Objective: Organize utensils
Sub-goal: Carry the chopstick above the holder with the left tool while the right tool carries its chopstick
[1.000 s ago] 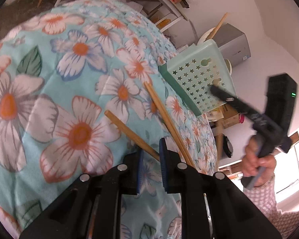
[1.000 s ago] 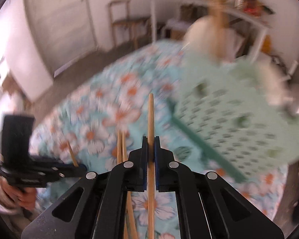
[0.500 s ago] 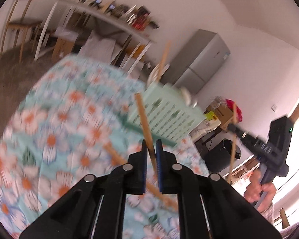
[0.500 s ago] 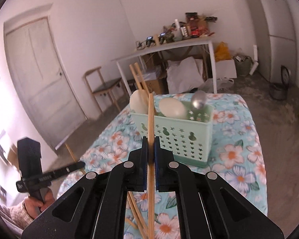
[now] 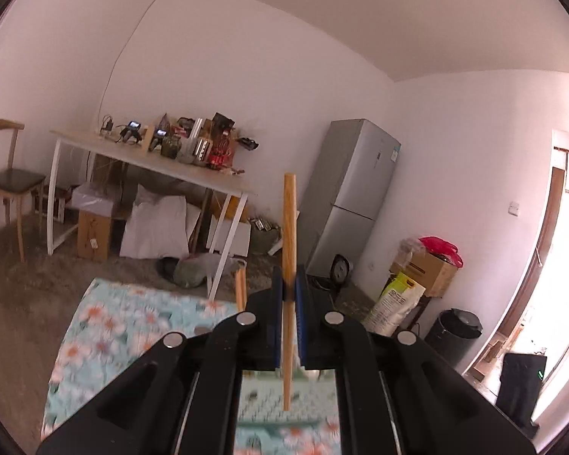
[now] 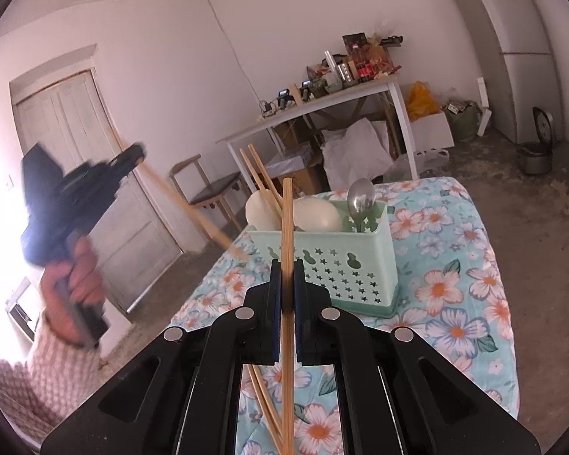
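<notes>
My right-hand chopstick (image 6: 286, 250), pale wood, stood nearly upright. My left-hand chopstick (image 5: 288, 235) rose upright too. The mint caddy (image 6: 345, 261), pierced with stars and gourds, sat upright on the flowered tabletop (image 6: 459, 303), holding two chopsticks (image 6: 260, 178), two white spoons (image 6: 318, 218) and a metal spoon (image 6: 360, 195).

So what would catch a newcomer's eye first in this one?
Each tool grips one wooden chopstick: the right tool holds its chopstick upright before the green utensil basket on the floral tablecloth. The left tool is raised at left, its chopstick slanting toward the basket.
</notes>
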### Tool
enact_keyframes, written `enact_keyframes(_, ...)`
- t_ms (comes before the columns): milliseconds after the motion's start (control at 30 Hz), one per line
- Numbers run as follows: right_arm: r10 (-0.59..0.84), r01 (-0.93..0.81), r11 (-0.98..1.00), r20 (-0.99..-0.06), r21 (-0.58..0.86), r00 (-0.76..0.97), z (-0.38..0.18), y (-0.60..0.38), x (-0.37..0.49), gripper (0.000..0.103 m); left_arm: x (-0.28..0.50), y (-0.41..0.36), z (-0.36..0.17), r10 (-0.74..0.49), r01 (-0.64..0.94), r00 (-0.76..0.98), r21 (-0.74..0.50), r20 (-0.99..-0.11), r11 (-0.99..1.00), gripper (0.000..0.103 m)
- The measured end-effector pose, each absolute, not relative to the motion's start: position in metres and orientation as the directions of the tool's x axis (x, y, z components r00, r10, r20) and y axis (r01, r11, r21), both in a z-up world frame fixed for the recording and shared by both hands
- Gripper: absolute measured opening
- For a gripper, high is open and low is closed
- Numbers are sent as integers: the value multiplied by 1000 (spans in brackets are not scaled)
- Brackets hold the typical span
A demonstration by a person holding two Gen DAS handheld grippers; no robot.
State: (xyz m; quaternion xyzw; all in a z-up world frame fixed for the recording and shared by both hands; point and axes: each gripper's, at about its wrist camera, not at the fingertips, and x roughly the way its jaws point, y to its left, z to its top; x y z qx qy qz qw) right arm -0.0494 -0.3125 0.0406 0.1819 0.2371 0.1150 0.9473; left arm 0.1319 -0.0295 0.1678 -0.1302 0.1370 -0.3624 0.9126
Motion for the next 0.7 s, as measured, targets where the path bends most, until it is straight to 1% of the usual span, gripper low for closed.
enact_keyframes(100, 311, -132, 901, -403, 413, 861, 38, -319, -49, 4, 151, -52, 172, -686, 626, 712, -310, -150, 716, 5)
enact_keyframes(267, 314, -129, 896, -401, 425, 861, 35, -330, -45, 4, 181, -81, 164, -670, 606, 720, -307, -181, 734, 5)
enact_keyframes(400, 317, -125, 892, -405, 435, 857, 30, -338, -43, 4, 199, -101, 142, -655, 586, 714, -301, -247, 753, 6)
enact_keyframes(600, 317, -109, 887, -418, 450, 851, 23, -344, -43, 4, 213, -115, 104, -655, 556, 668, -349, -353, 755, 6)
enact_keyframes(667, 314, -105, 887, -420, 450, 852, 23, -345, -45, 4, 213, -117, 98, -653, 551, 657, -351, -377, 757, 9)
enact_keyframes(700, 312, -104, 888, -420, 449, 852, 24, -345, -46, 4, 212, -117, 98, -650, 549, 658, -349, -380, 760, 18)
